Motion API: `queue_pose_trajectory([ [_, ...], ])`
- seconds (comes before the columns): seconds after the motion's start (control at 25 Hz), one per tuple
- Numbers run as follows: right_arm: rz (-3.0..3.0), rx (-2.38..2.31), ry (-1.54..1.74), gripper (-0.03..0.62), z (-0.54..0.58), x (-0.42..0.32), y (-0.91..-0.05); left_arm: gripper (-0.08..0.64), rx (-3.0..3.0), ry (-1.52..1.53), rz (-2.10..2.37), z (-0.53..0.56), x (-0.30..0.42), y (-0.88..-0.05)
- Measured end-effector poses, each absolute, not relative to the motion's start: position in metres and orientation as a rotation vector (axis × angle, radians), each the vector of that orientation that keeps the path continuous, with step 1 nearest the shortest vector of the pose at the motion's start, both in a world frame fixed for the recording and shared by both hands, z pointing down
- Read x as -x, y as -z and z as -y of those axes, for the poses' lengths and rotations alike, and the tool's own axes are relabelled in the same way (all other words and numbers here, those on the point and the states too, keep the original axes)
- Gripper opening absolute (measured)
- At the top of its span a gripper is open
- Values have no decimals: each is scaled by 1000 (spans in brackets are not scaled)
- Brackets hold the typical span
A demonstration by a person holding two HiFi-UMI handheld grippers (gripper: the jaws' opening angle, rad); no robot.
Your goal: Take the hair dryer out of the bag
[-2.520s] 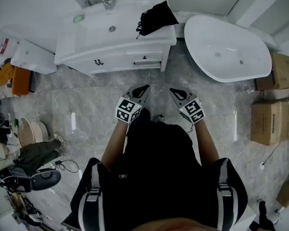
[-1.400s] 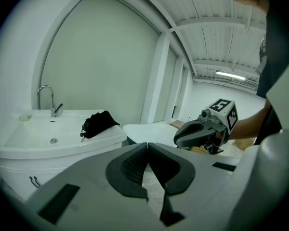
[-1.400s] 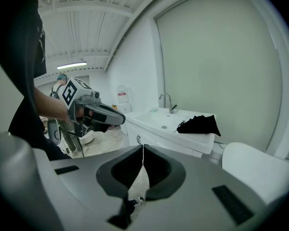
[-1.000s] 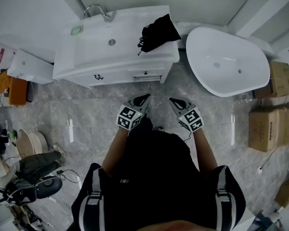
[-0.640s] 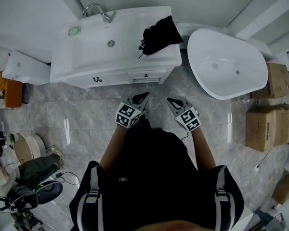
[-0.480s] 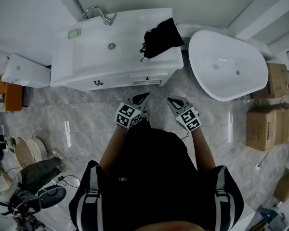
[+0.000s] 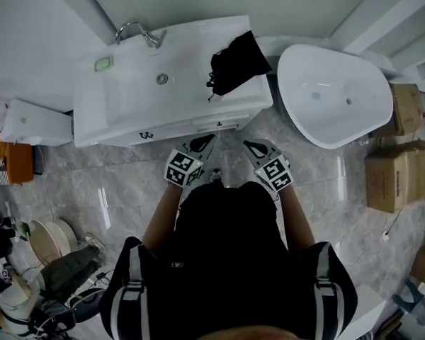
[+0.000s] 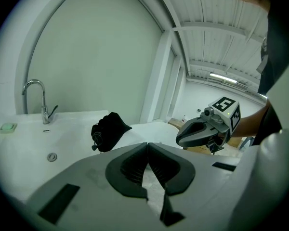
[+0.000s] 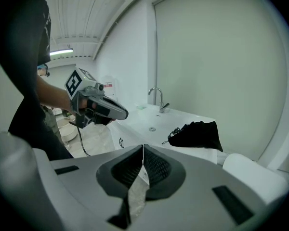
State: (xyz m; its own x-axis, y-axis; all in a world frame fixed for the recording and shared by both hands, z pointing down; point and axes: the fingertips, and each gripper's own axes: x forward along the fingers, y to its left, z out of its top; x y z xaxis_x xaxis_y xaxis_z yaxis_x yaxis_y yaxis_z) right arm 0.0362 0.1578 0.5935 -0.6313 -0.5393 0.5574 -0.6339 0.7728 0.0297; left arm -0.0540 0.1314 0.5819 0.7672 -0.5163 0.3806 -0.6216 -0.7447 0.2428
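A black drawstring bag (image 7: 235,64) lies on the right end of the white vanity counter (image 7: 177,98); it also shows as the bag (image 8: 108,130) and the bag (image 9: 197,134) in the gripper views. No hair dryer shows outside it. My left gripper (image 7: 211,139) and right gripper (image 7: 246,144) hang side by side over the floor in front of the vanity, short of the bag and below it in the head view. Both are shut with nothing between the jaws, as the left gripper (image 8: 148,146) and right gripper (image 9: 143,148) show up close.
A sink with a chrome faucet (image 7: 131,30) takes the counter's left part. A white bathtub (image 7: 333,94) stands to the right, with cardboard boxes (image 7: 397,176) beyond it. Bowls and clutter (image 7: 35,246) sit on the marble floor at left.
The person has walked toward the vanity, so both grippers are nearer the counter and the bag. Their jaws stayed shut.
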Motion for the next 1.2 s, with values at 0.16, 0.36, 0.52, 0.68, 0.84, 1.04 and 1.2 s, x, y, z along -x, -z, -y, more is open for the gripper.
queue_pose_trajectory([
  [0.16, 2413, -861, -240, 60, -148, -35, -596, 15, -2593, -412, 888, -122, 57, -581],
  [0.36, 2424, -858, -249, 60, -122, -39, -596, 15, -2569, -427, 909, -105, 59, -585],
  [0.52, 2431, -819, -258, 60, -104, -47, -598, 15, -2535, -421, 952, -89, 54, -586],
  [0.68, 2442, -766, -243, 60, -85, -56, -595, 15, -2517, -425, 991, -73, 43, -585],
  [0.84, 2457, -709, -232, 60, -72, -68, -596, 15, -2487, -413, 1054, -56, 31, -584],
  [1.04, 2461, -631, -221, 60, -58, -89, -600, 15, -2451, -403, 1136, -41, 18, -583],
  [1.2, 2472, -581, -222, 60, -47, -103, -602, 15, -2411, -395, 1206, -32, 14, -583],
])
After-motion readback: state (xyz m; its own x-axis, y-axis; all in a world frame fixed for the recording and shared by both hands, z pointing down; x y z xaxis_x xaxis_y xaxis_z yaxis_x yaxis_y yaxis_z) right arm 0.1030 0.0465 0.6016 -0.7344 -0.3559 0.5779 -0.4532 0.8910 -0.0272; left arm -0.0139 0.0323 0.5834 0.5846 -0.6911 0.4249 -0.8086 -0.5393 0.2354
